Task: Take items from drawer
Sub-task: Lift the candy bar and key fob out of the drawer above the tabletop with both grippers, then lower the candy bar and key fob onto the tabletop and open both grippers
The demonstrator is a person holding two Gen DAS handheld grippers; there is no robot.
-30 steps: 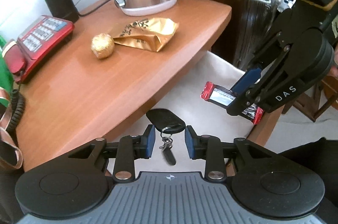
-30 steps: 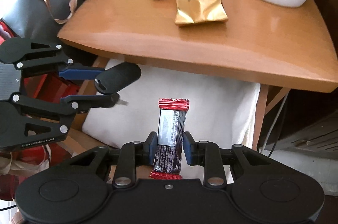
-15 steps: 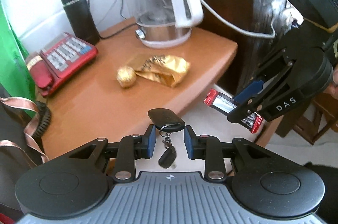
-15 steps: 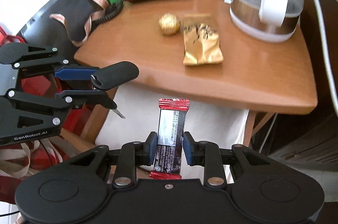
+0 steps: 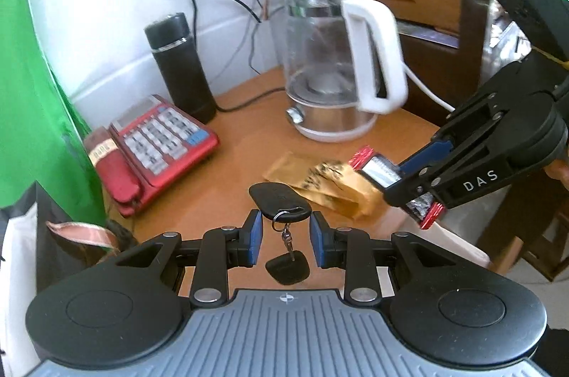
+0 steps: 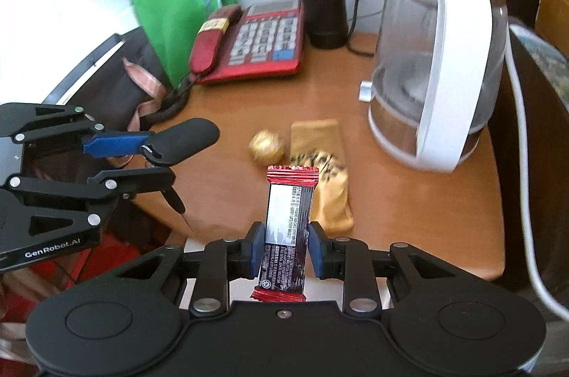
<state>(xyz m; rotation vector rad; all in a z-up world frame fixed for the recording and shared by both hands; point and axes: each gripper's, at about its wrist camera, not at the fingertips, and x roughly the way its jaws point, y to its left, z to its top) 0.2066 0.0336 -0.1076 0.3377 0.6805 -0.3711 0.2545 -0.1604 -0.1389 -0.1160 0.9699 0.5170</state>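
The left gripper (image 5: 284, 240) is grasping a key fob (image 5: 280, 201); the right gripper (image 6: 286, 249) is clenching a snack bar (image 6: 287, 227) above the worktop (image 6: 409, 199), near an empty glass kettle (image 6: 437, 57).

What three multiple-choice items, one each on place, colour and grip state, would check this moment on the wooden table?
1. Where does the gold foil ball lie?
A. left of the gold packet
B. on the telephone
C. inside the kettle

2. What colour is the telephone?
A. white
B. red
C. blue

3. What does the right hand-held gripper hold?
A. nothing
B. a key fob
C. a snack bar

Answers: 1 A, the ball sits beside the packet's left edge in the right wrist view. 2 B, its body and handset are red. 3 C, the pads press the wrapper's sides; the key fob is in the left hand-held gripper.
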